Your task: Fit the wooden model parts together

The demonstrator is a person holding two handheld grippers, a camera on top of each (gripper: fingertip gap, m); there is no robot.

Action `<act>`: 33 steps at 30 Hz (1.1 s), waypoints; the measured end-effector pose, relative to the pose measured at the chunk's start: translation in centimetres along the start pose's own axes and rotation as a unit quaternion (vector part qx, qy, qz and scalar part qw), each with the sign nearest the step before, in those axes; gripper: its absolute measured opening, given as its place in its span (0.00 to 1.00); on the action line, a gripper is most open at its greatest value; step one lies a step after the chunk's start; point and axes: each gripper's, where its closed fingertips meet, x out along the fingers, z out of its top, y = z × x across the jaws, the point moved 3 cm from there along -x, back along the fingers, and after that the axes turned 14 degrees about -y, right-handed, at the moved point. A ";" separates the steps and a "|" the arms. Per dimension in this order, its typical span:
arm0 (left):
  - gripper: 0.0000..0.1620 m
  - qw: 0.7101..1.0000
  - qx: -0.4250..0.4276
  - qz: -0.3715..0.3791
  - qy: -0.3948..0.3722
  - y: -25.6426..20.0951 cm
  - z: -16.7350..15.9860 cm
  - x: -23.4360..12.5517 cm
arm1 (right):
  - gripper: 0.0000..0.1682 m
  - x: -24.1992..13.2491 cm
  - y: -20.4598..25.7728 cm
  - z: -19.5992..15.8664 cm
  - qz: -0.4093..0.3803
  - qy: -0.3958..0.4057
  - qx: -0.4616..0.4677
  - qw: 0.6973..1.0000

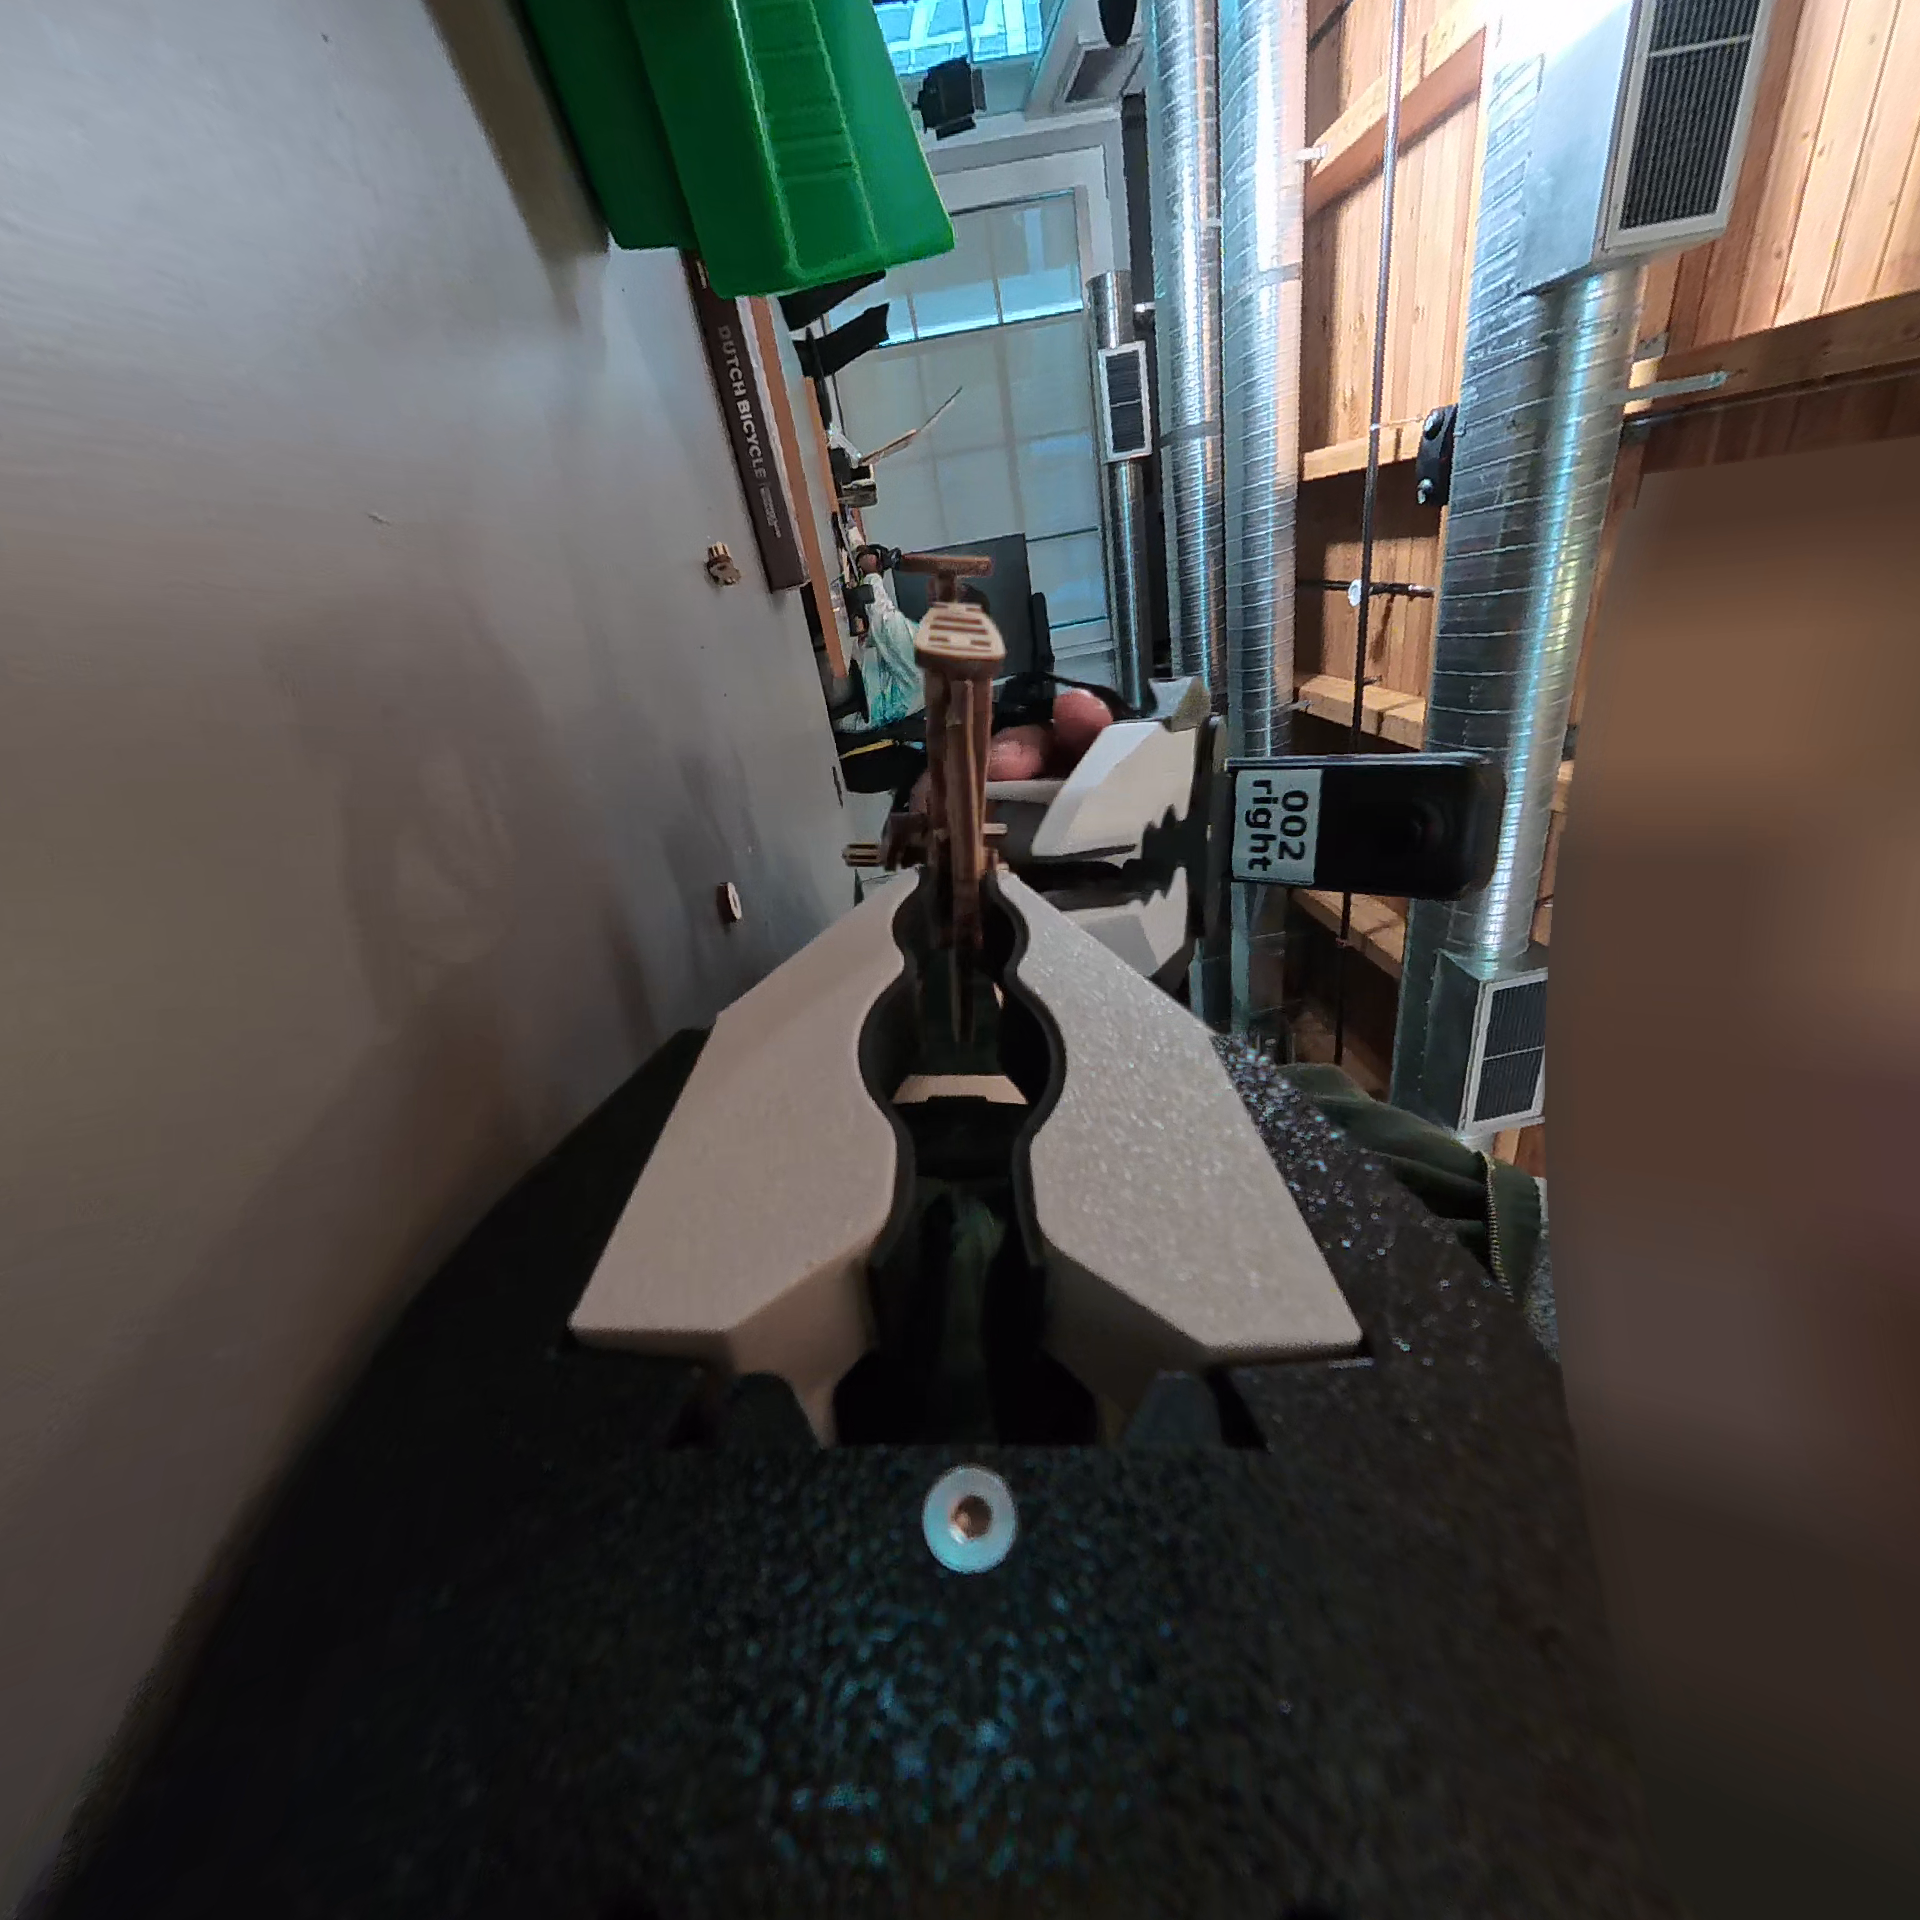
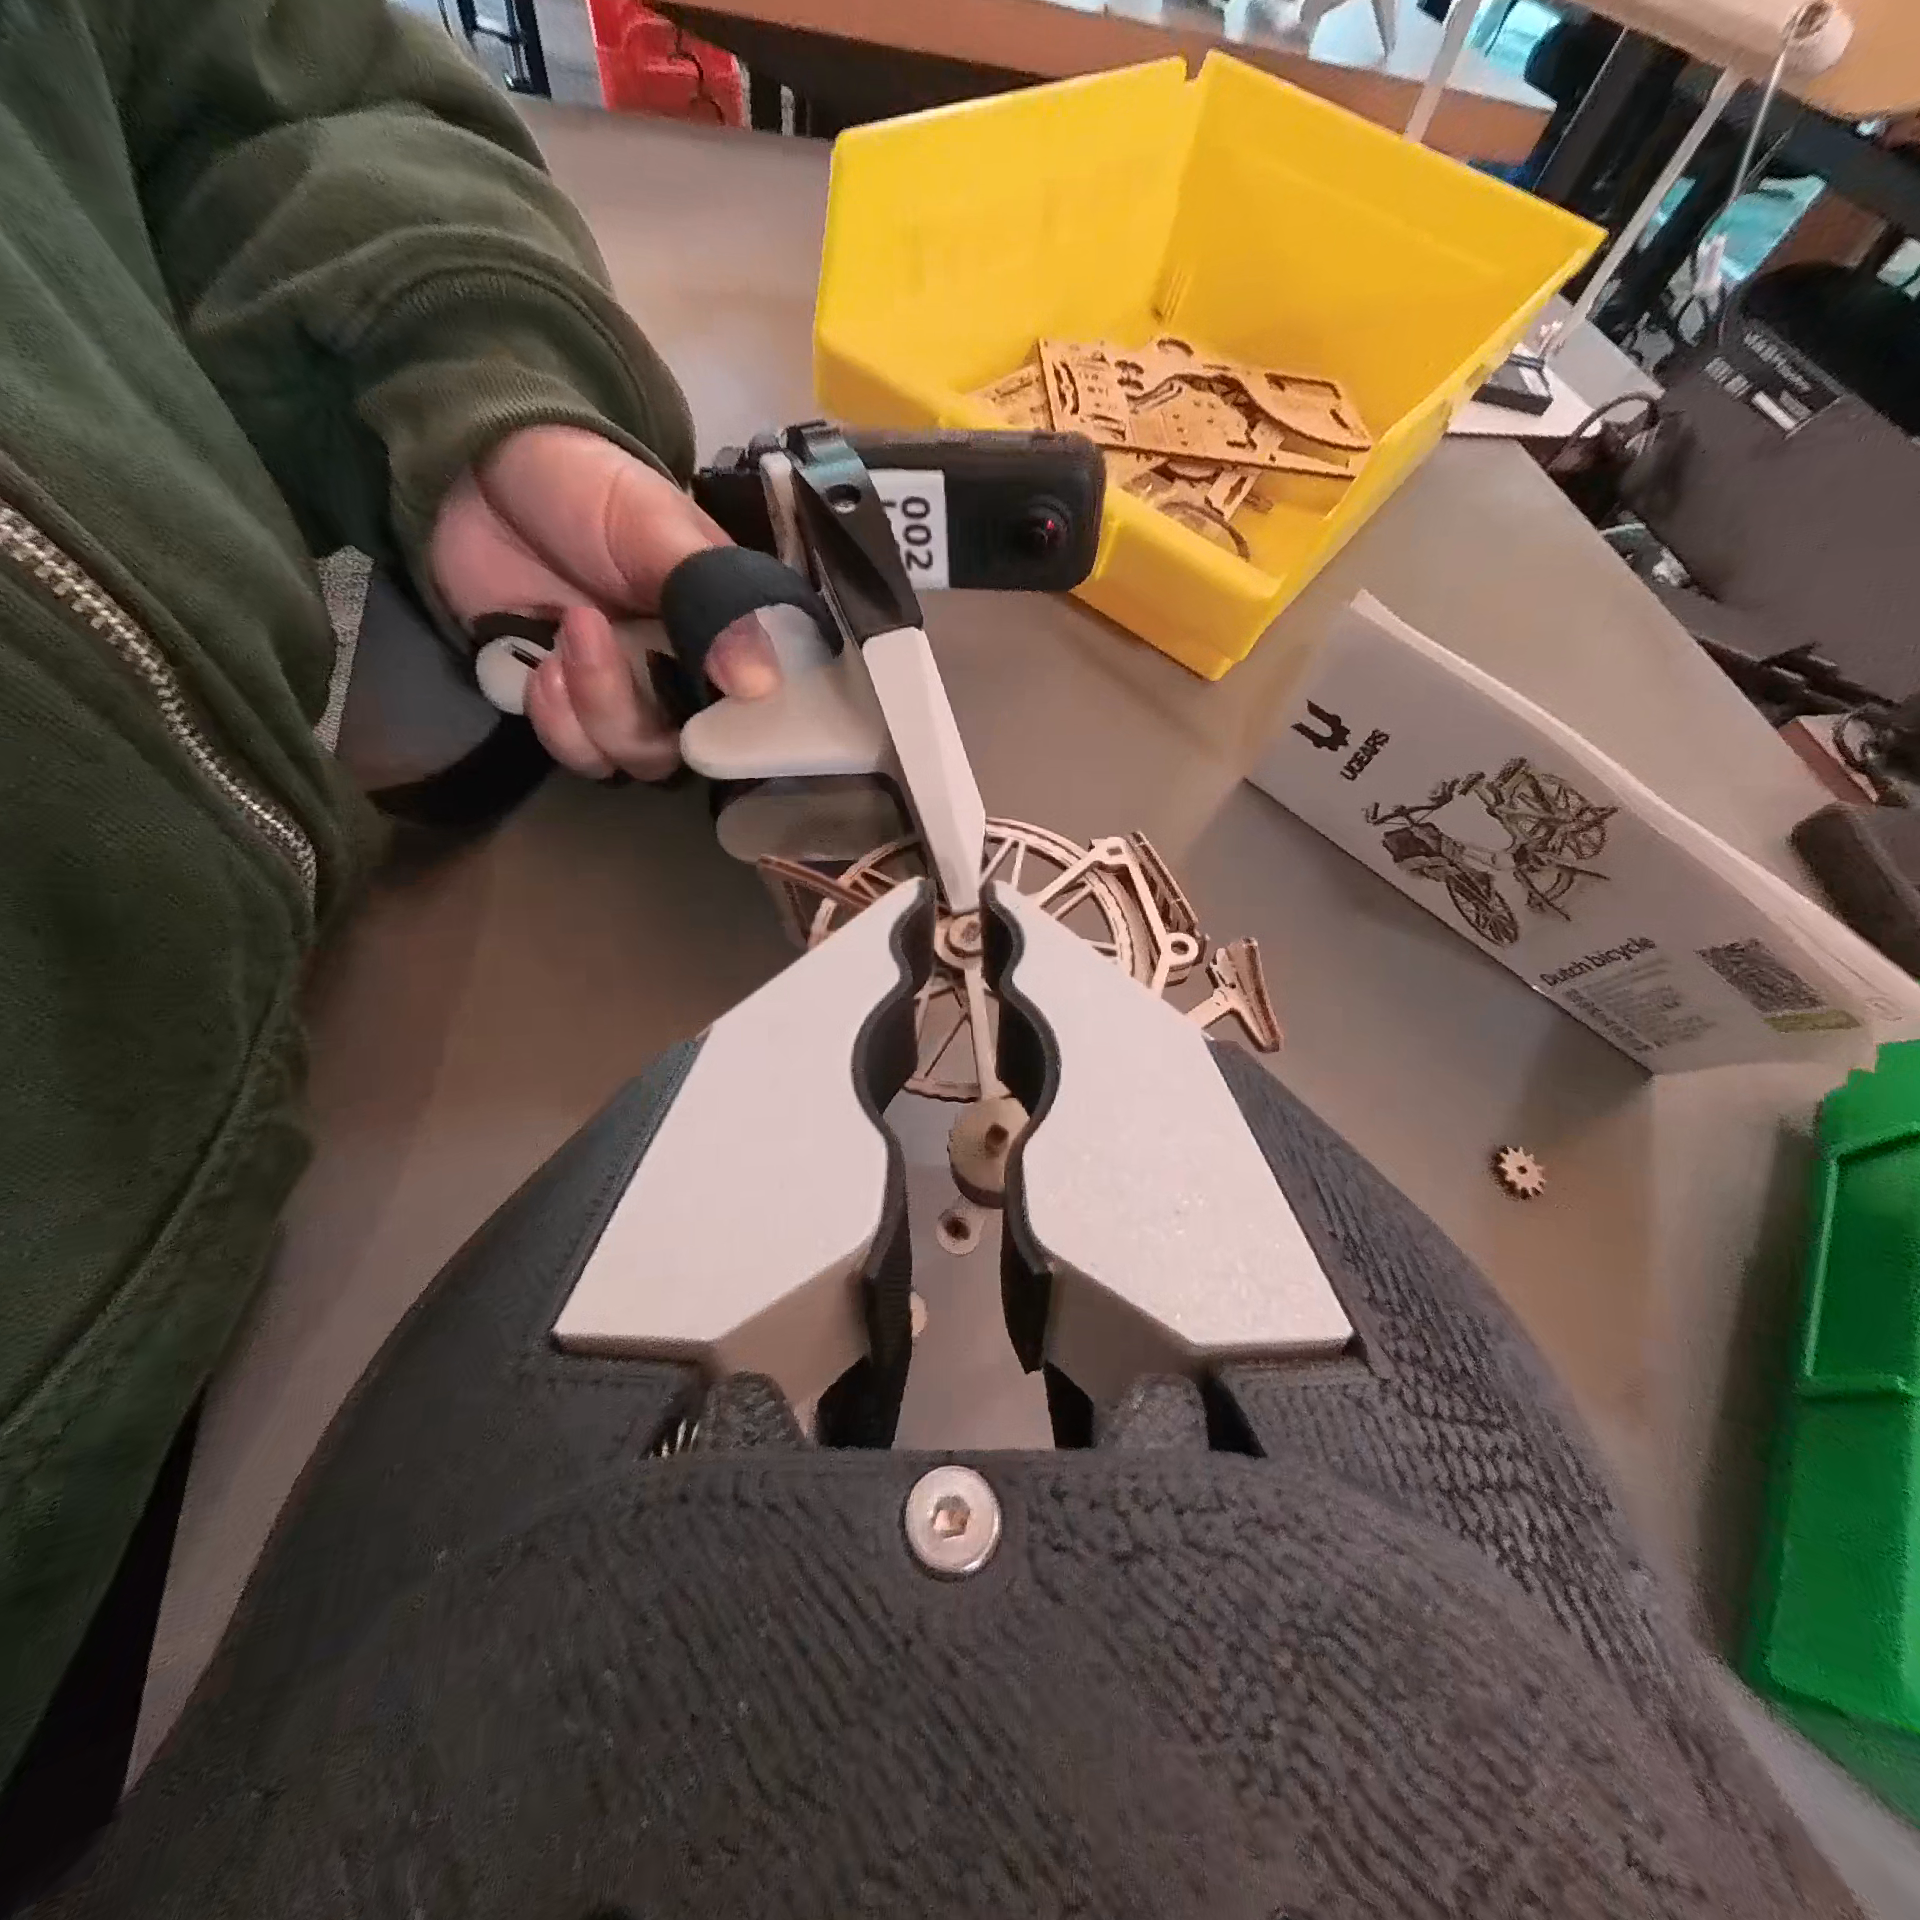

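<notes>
My left gripper (image 1: 951, 883) is shut on the wooden bicycle model (image 1: 956, 748), which I see edge-on and standing out past the fingertips. In the right wrist view the left gripper (image 2: 961, 878) comes down from the upper left, held by a hand in a green sleeve, and grips the model's wheel (image 2: 1081, 904). My right gripper (image 2: 958, 923) is closed to a narrow gap on a small wooden crank piece (image 2: 968, 933) at the wheel hub. A thin arm with a round wooden disc (image 2: 987, 1132) hangs between its fingers. The right gripper also shows in the left wrist view (image 1: 1112, 821).
A yellow bin (image 2: 935, 260) with wooden part sheets stands behind the model. The model's box (image 2: 1558, 831) lies at the right, a green bin (image 2: 1860, 1403) nearer. A small wooden gear (image 2: 1519, 1171) and loose pieces (image 2: 954, 1228) lie on the grey table (image 2: 623, 987). Less than 4 cm separates the two grippers' tips.
</notes>
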 end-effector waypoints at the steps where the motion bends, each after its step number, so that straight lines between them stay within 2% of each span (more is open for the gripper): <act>1: 0.04 1.000 0.002 0.000 0.001 0.0 0.0 0.0 | 0.04 0.1 0.0 -0.2 0.000 0.002 0.004 1.000; 33: 0.04 1.000 -0.005 0.010 0.009 0.2 -0.2 -0.1 | 0.01 0.4 0.1 -1.1 -0.015 0.020 -0.016 1.000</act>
